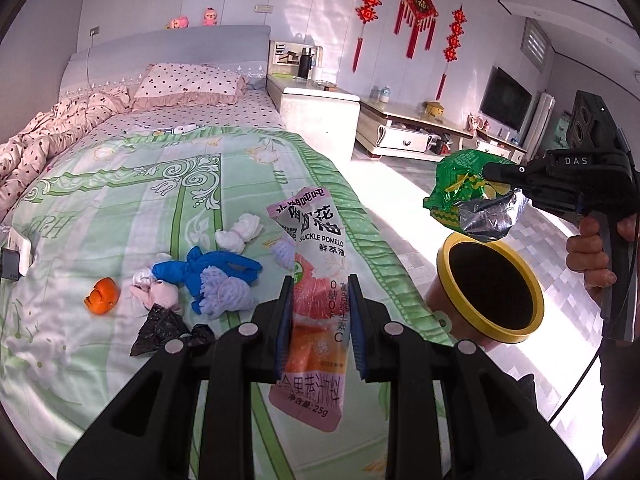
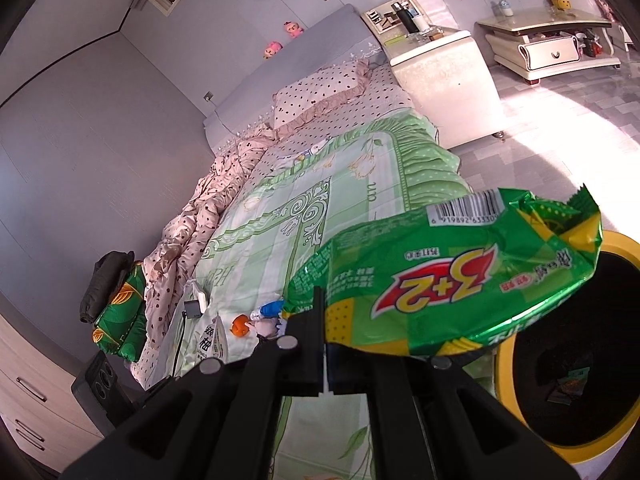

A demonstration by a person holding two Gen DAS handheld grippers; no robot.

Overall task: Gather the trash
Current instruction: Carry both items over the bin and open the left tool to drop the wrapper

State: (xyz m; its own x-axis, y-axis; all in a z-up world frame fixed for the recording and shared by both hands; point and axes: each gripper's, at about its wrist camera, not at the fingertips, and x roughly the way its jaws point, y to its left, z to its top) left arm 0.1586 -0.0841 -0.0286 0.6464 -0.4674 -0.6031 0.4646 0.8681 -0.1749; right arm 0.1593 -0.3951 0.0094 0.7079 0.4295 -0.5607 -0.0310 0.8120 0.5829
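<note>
My left gripper (image 1: 320, 304) is shut on a pink pomelo drink pouch (image 1: 316, 280) and holds it upright above the green bedspread (image 1: 120, 200). My right gripper (image 2: 340, 320) is shut on a green foil snack wrapper (image 2: 440, 280), also seen in the left wrist view (image 1: 464, 196), above the yellow-rimmed trash bin (image 1: 492, 292) beside the bed; the bin also shows in the right wrist view (image 2: 568, 360). On the bed lie an orange peel (image 1: 102, 295), a blue cloth scrap (image 1: 200, 272), crumpled tissues (image 1: 240, 234) and a black plastic scrap (image 1: 160, 328).
A pillow (image 1: 188, 84) and a rumpled quilt (image 1: 52, 128) lie at the head of the bed. A white nightstand (image 1: 316, 108) and a low TV cabinet (image 1: 416, 128) stand beyond it. A phone and charger (image 1: 16, 256) lie at the bed's left edge.
</note>
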